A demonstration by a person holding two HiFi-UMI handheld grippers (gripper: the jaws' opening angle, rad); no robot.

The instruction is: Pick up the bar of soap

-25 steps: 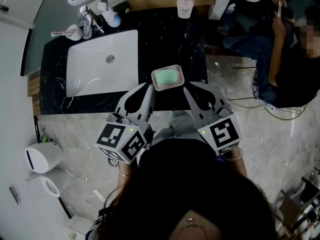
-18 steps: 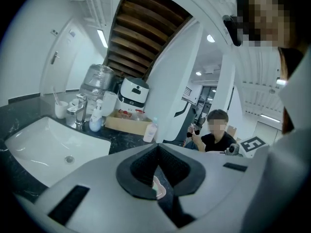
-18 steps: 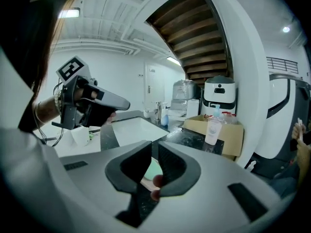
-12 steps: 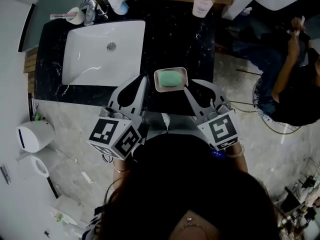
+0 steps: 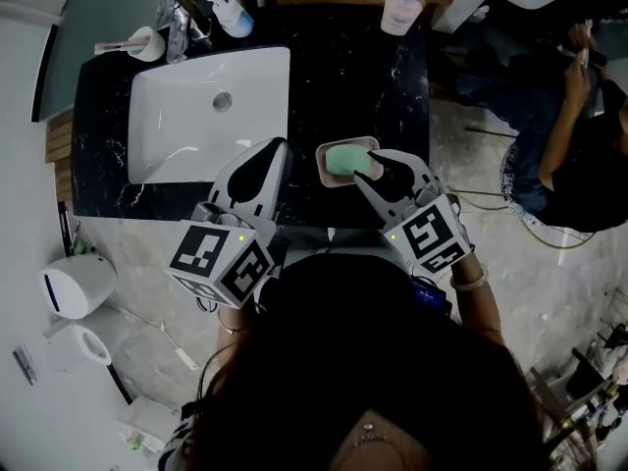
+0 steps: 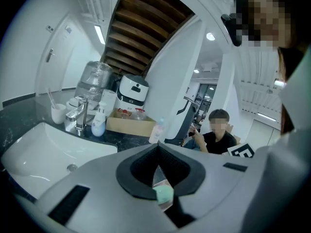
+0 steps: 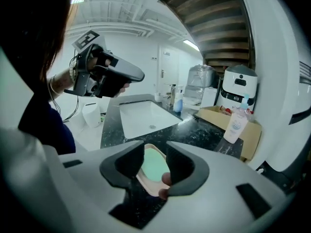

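A pale green bar of soap (image 5: 343,158) lies in a pink dish (image 5: 325,176) near the front edge of the black marble counter (image 5: 353,67). My right gripper (image 5: 371,168) reaches the dish's right side. Its jaws have just been opening and stand open. In the right gripper view the soap (image 7: 154,166) and dish (image 7: 146,183) show through the gap of the right gripper (image 7: 155,147), with no pad touching them. My left gripper (image 5: 279,146) hovers left of the dish, shut and empty. The left gripper view shows the left gripper (image 6: 156,147) with the soap (image 6: 164,193) beyond its tips.
A white sink (image 5: 211,106) with a faucet (image 5: 177,27) fills the counter's left half. A pink pump bottle (image 5: 400,8) and a cup (image 5: 142,42) stand at the back. A person (image 5: 559,145) sits at the right. A white bin (image 5: 74,287) stands on the floor.
My right gripper has dropped toward the dish and its jaws have parted. The left gripper has drifted a little away from the dish to the left.
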